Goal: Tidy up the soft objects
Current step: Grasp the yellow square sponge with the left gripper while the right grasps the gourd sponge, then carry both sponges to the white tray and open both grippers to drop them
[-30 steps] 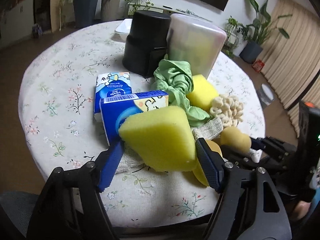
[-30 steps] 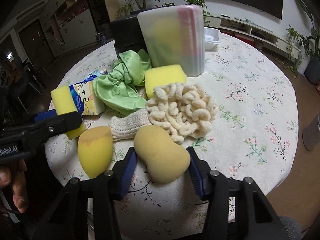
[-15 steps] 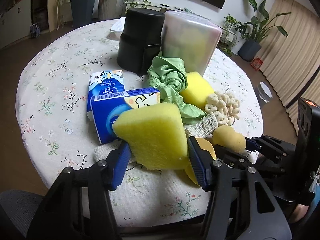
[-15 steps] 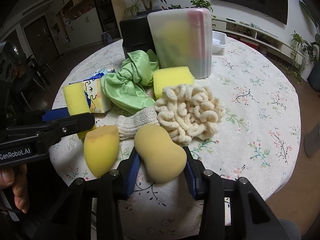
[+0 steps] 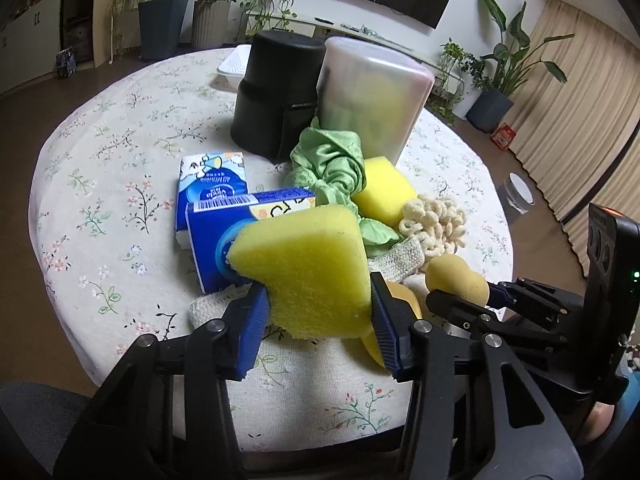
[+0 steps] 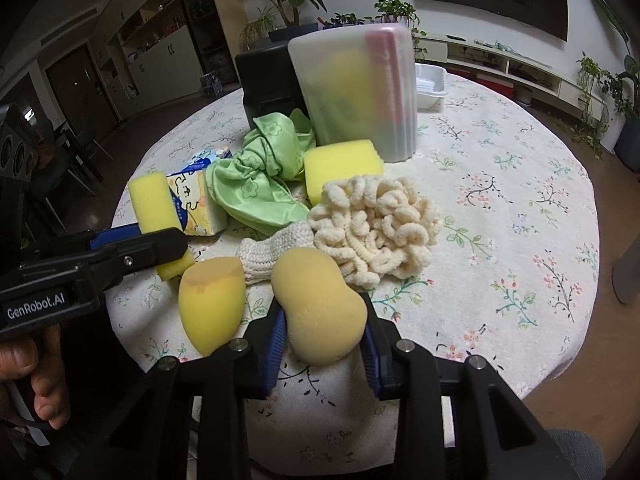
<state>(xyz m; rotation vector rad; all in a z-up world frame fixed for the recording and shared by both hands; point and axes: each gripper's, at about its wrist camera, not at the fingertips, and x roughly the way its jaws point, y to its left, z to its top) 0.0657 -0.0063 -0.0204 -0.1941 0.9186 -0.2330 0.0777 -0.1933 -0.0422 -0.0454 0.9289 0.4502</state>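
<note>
On the round table (image 6: 520, 208), under its floral cloth, the soft things lie bunched near the front edge. Farthest left sit two glossy blue tissue packs (image 5: 212, 184), flat-sided and printed with cartoons. Against them leans the yellow block sponge (image 5: 304, 272), open-pored and wedge-shaped from this angle; the left tool (image 5: 320, 320) has just been closing and its ribbed blue pads now press both flanks of the block, where a second ago they stood clear of it. Beyond it a shiny green satin scrunchie (image 6: 260, 184) lies crumpled beside a second yellow sponge (image 6: 342, 168) with squared corners. Behind those stand a matte black cylinder (image 5: 276, 92) and a frosted plastic container (image 6: 356, 92), ridged, with yellow showing through its wall.

Toward the right come a teardrop makeup sponge (image 6: 212, 304) — smooth, mustard yellow, flat-cut on top — and a strip of cream knitted cloth (image 6: 272, 248). Next is the tan gourd-shaped sponge (image 6: 320, 308), fine-grained and waisted, resting on the table at the near edge. The right tool (image 6: 324, 344) has likewise been closing and now clamps the sponge's lower bulb, whereas earlier a gap showed on either side. Just past it spreads a cream loopy chenille scrunchie (image 6: 376, 228).
</note>
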